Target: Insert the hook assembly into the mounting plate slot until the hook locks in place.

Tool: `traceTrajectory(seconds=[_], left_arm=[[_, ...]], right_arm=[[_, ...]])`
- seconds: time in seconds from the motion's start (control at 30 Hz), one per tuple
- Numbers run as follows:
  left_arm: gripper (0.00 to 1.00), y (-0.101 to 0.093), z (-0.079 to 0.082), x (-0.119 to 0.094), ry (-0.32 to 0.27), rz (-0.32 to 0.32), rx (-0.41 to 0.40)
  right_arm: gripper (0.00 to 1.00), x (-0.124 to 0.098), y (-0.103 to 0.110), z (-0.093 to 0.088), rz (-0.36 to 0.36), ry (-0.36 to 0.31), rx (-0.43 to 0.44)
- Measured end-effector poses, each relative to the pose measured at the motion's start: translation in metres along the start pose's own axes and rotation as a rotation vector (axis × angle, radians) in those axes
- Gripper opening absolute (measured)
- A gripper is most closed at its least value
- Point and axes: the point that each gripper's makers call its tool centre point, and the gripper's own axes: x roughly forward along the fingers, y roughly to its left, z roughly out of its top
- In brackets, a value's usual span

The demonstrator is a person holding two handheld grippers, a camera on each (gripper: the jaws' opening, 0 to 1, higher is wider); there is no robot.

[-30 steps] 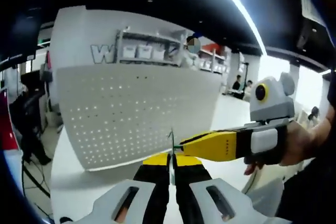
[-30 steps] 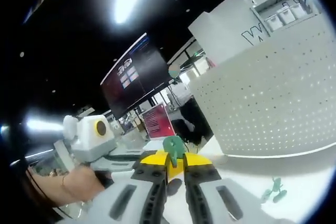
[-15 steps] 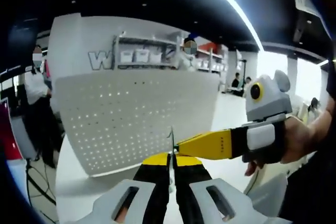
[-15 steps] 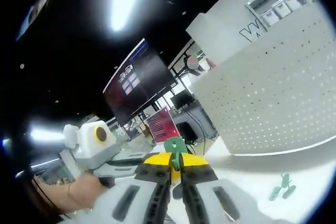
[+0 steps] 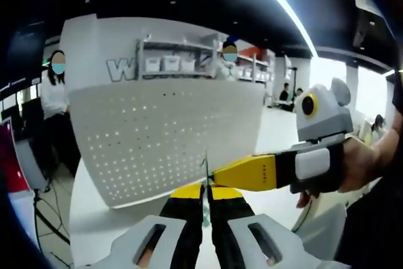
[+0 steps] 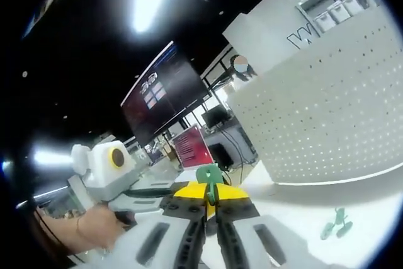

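Two tongs, both clenched: left tongs [image 5: 204, 194] pinch one thin metal hook edge-on, right tongs [image 6: 208, 194] grip one green hook [image 6: 208, 177]. One more green hook [image 6: 334, 223] lies on the worktop [image 6: 352, 203] near the one white pegboard [image 5: 167, 137], which stands upright.

Right gripper [image 6: 210, 201] jaws clamp green hook [image 6: 208, 178]; pegboard [image 6: 327, 118] beyond.

White table [image 6: 371, 209] carries an upright white pegboard [image 5: 167, 137]; green hook piece [image 6: 334, 223] lies near it.
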Motion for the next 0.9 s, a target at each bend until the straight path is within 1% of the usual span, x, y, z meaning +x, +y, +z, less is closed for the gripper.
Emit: traceTrajectory(seconds=[0.07, 0.1, 0.17, 0.2, 0.3, 0.37, 0.43, 0.47, 0.5, 0.57, 0.6, 0.67, 0.8, 0.9], left_arm=[[0.02, 0.001, -0.001, -0.001, 0.002, 0.011, 0.005], [0.03, 0.002, 0.001, -0.003, -0.004, 0.034, 0.038], [0.03, 0.001, 0.000, -0.004, -0.001, 0.048, 0.074], [0.03, 0.000, -0.001, -0.004, 0.001, 0.044, 0.072], [0.04, 0.001, -0.002, -0.006, 0.002, 0.025, 0.045], [0.05, 0.001, -0.002, -0.006, 0.001, 0.021, 0.042], [0.11, 0.000, -0.004, -0.005, 0.010, 0.014, 0.037], [0.16, -0.001, -0.007, -0.004, 0.018, 0.007, 0.018], [0.22, 0.000, -0.007, -0.005, 0.016, 0.014, 0.013], [0.26, 0.004, -0.005, -0.007, -0.012, 0.035, 0.008], [0.28, 0.003, -0.004, -0.009, -0.023, 0.029, -0.002], [0.32, 0.003, -0.004, -0.009, -0.025, 0.027, -0.011], [0.49, 0.002, -0.007, -0.010, -0.024, 0.021, -0.018], [0.56, 0.000, -0.003, -0.012, -0.064, 0.025, 0.000]], right_arm=[[0.01, 0.001, 0.001, -0.001, 0.005, 0.002, 0.001], [0.01, 0.001, 0.002, 0.000, 0.009, 0.002, 0.001], [0.00, 0.002, 0.005, -0.001, 0.011, 0.011, -0.029], [0.00, 0.002, 0.006, -0.002, 0.013, 0.015, -0.039], [0.00, 0.000, 0.005, -0.004, 0.016, 0.019, -0.033], [0.00, 0.000, 0.006, -0.003, 0.019, 0.016, -0.031], [0.00, 0.000, 0.008, -0.001, 0.021, 0.011, -0.042], [0.00, 0.000, 0.009, -0.001, 0.022, 0.012, -0.058], [0.00, 0.000, 0.011, 0.000, 0.027, 0.016, -0.078], [0.00, 0.000, 0.013, 0.000, 0.031, 0.021, -0.094], [0.00, 0.000, 0.013, 0.000, 0.032, 0.021, -0.098], [0.00, -0.001, 0.013, 0.001, 0.033, 0.022, -0.106], [0.00, -0.001, 0.012, 0.002, 0.029, 0.021, -0.128], [0.00, -0.001, 0.011, 0.002, 0.026, 0.022, -0.136]])
